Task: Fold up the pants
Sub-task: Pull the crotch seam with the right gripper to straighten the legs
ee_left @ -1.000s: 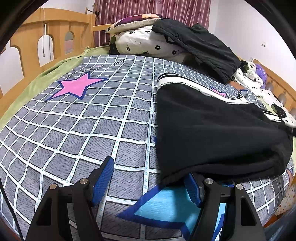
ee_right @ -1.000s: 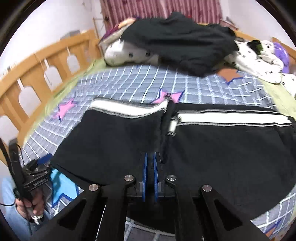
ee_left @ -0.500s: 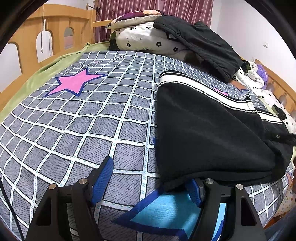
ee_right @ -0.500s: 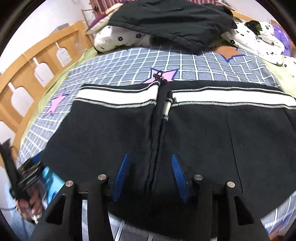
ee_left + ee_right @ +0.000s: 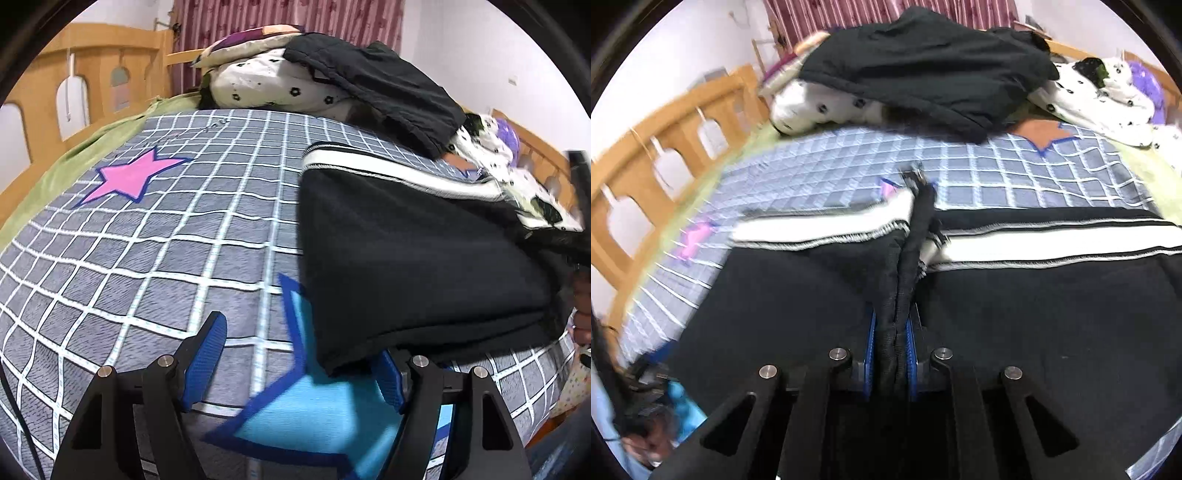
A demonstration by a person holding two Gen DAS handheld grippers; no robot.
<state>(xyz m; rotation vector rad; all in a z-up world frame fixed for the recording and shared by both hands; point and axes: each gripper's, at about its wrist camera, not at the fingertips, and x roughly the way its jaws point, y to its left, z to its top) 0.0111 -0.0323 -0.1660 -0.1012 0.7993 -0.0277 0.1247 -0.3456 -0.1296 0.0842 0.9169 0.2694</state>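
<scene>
A wooden-railed bed (image 5: 110, 85) under a checked star-print cover (image 5: 177, 240) carries black pants (image 5: 406, 266), pillows (image 5: 273, 85).

The pants (image 5: 1015, 314) are showing black with a white, black-edged waistband, lying on a grey bedspread (image 5: 184, 258) gridded in white and carrying pink and light blue stars. Beyond the bedspread, a white pillow (image 5: 273, 86) is showing black flowers, and striped maroon curtains (image 5: 288, 14) are hanging.

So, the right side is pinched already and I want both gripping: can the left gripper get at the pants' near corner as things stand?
Probably yes: the left gripper is open, the pants corner drapes over its right finger, nothing between.
</scene>
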